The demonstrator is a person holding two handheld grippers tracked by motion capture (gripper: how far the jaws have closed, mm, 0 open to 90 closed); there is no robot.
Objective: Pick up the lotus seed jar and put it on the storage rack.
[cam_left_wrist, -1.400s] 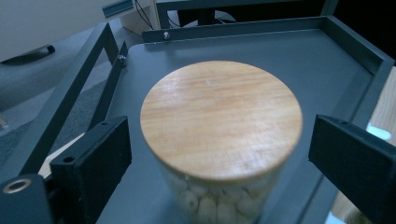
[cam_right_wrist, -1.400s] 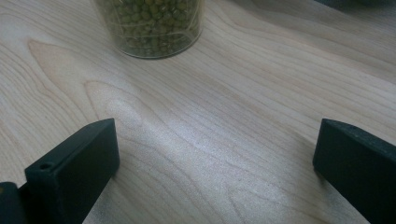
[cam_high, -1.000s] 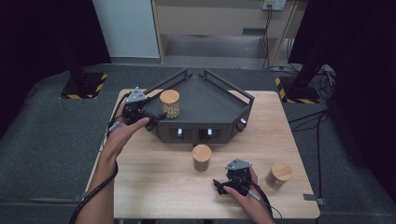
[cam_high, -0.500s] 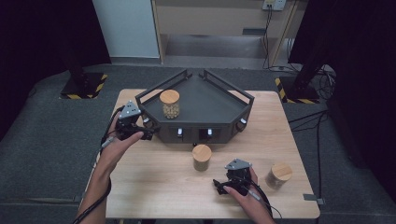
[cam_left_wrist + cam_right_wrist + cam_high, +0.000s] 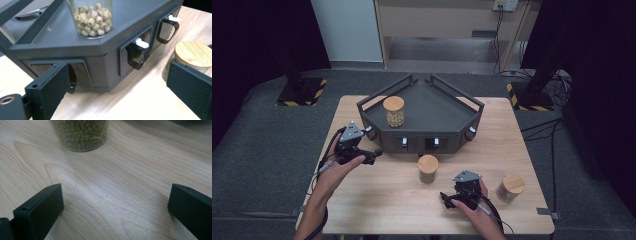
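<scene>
Left gripper (image 5: 374, 153) held just off the front-left corner of the dark tray stand (image 5: 447, 107), fingers (image 5: 47, 87) spread wide and gripping nothing. Right gripper (image 5: 446, 198) low over the counter (image 5: 377, 200) near its front edge, fingers (image 5: 40, 210) likewise wide apart, bare wood between them, nothing held.

On the stand's flat top, near its left side: an upright jar of pale round seeds (image 5: 393, 111), wooden lid on, seen from the left gripper view as a clear glass wall packed with the seeds (image 5: 91, 18). In front of the stand, standing on the counter just clear of its front face: a second jar with a wooden lid (image 5: 428, 168), also at the right edge of the left gripper view (image 5: 192, 53), beside the far finger. From the right gripper view, that jar's lower part straight ahead, full of small green beans (image 5: 80, 133), well beyond the fingertips. A third lidded jar (image 5: 510, 187) upright on the counter to the right of the right gripper, near it but apart.

Along the stand's front face, small dark scoop-like handles with white tabs (image 5: 140, 50). Left forearm entering from the bottom left of the high view, right hand (image 5: 472, 207) from the bottom centre-right.
</scene>
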